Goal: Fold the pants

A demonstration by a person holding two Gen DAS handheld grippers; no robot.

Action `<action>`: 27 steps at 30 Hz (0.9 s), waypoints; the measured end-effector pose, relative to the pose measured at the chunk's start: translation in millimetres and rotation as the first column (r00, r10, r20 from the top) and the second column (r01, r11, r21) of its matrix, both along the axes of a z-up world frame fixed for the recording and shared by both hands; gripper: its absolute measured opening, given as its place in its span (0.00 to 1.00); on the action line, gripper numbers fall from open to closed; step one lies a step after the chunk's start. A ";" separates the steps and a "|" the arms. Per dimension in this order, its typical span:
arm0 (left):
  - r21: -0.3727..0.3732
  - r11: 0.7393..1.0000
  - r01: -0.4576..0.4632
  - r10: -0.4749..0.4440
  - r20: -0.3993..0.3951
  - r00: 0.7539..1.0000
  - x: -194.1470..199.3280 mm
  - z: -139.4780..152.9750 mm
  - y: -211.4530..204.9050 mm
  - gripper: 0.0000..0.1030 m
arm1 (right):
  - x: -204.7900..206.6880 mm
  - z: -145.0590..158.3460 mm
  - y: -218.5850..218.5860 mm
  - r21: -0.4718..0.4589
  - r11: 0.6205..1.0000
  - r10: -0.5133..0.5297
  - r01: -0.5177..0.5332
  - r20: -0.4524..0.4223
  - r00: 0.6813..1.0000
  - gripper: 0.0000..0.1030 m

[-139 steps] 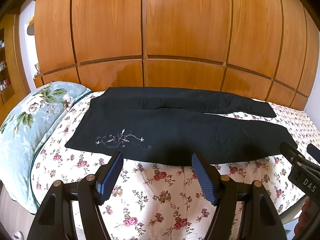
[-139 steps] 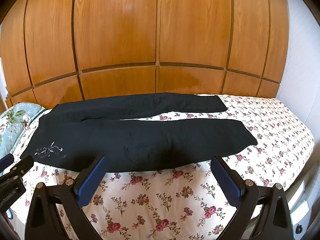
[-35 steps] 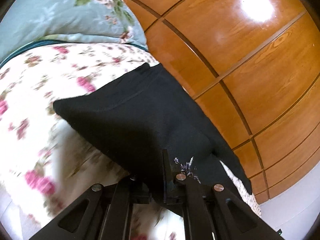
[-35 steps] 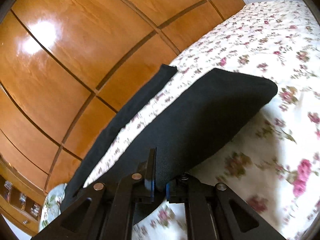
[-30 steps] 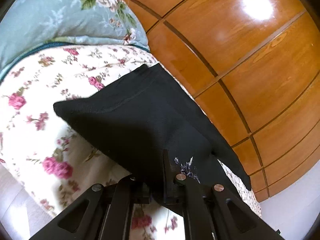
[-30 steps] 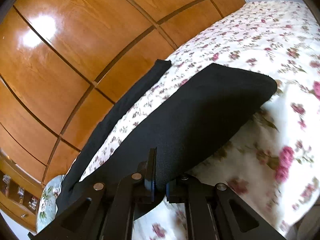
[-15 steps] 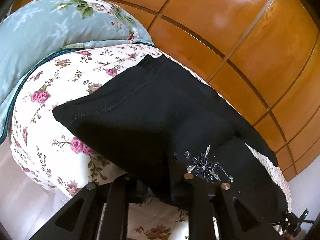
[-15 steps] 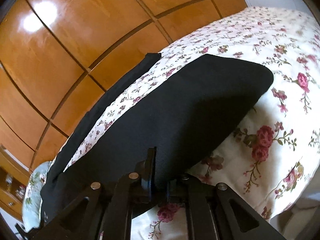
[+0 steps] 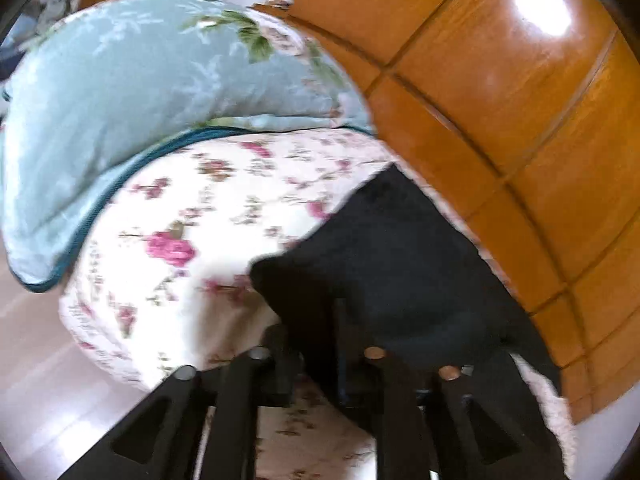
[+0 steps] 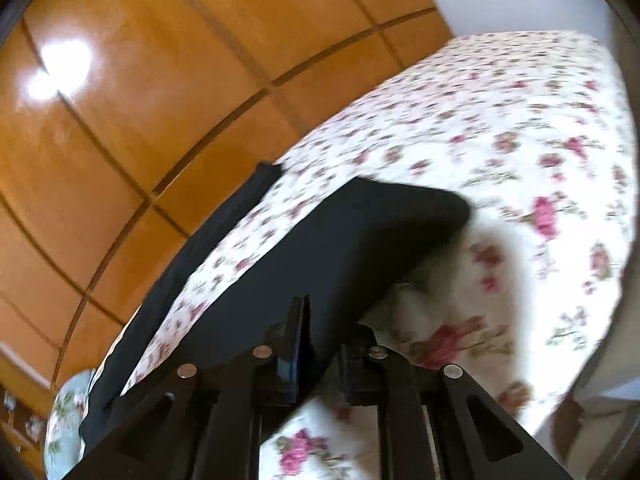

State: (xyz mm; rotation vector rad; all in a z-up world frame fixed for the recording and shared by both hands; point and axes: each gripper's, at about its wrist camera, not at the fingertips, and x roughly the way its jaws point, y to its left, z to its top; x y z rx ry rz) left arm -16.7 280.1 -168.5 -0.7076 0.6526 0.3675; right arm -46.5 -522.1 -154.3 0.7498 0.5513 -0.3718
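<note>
While near leg rides lifted off floral-print bed sheet (image 10: pixel 520 92), black fabric pants (image 10: pixel 360 240) pinched shut in left gripper (image 9: pixel 320 344) and right gripper (image 10: pixel 320 344); first lengthwise fold unfinished, far leg uncovered.

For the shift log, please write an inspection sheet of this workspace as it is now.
Surface: bed with white rose-print sheet.
Job's things: black fabric pants, near leg lifted, far leg flat by the wall.
Clutter: pale blue floral pillow.
Grippers: left tongs and right tongs both shut on the pants.
Cables: nothing seen.
Surroundings: glossy orange wooden wall panels; pale floor.
</note>
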 end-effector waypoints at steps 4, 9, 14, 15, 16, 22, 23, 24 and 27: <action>0.082 0.987 -0.141 0.141 0.001 0.990 -16.0 11.7 7.9 0.30 | -27.9 -3.8 -28.8 -0.016 0.973 -0.231 0.231 -0.062 0.971 0.33; 0.142 0.959 -0.245 0.224 0.152 0.963 -31.8 50.7 -1.3 0.35 | -45.0 28.0 -37.8 -0.101 0.927 -0.363 0.361 -0.004 0.932 0.47; 0.175 0.984 -0.042 0.009 0.184 0.983 23.4 65.0 -45.6 0.55 | -2.0 65.2 -8.1 -0.199 0.952 -0.218 0.234 0.096 0.971 0.55; 0.162 0.986 0.024 -0.050 0.161 0.986 43.0 64.0 -56.1 0.61 | 10.2 67.8 -2.3 -0.203 0.959 -0.181 0.198 0.099 0.978 0.55; 0.146 0.983 0.109 -0.127 0.123 0.984 67.0 61.0 -68.0 0.62 | 26.9 69.9 6.3 -0.199 0.969 -0.130 0.148 0.098 0.987 0.56; 0.182 0.935 0.305 -0.287 -0.115 0.951 179.3 41.0 -132.0 0.62 | 118.8 50.7 50.2 -0.077 0.980 0.184 -0.183 0.005 0.983 0.57; 0.193 0.929 0.317 -0.299 -0.117 0.947 188.9 36.3 -138.3 0.62 | 130.5 45.6 57.4 -0.056 0.974 0.218 -0.218 -0.009 0.976 0.57; 0.202 0.923 0.327 -0.309 -0.120 0.944 199.5 30.0 -143.3 0.62 | 142.6 40.0 65.1 -0.036 0.967 0.252 -0.253 -0.022 0.967 0.57; 0.188 0.917 0.352 -0.329 -0.145 0.933 218.5 5.1 -149.9 0.62 | 162.7 25.7 82.9 0.006 0.950 0.311 -0.311 -0.065 0.948 0.60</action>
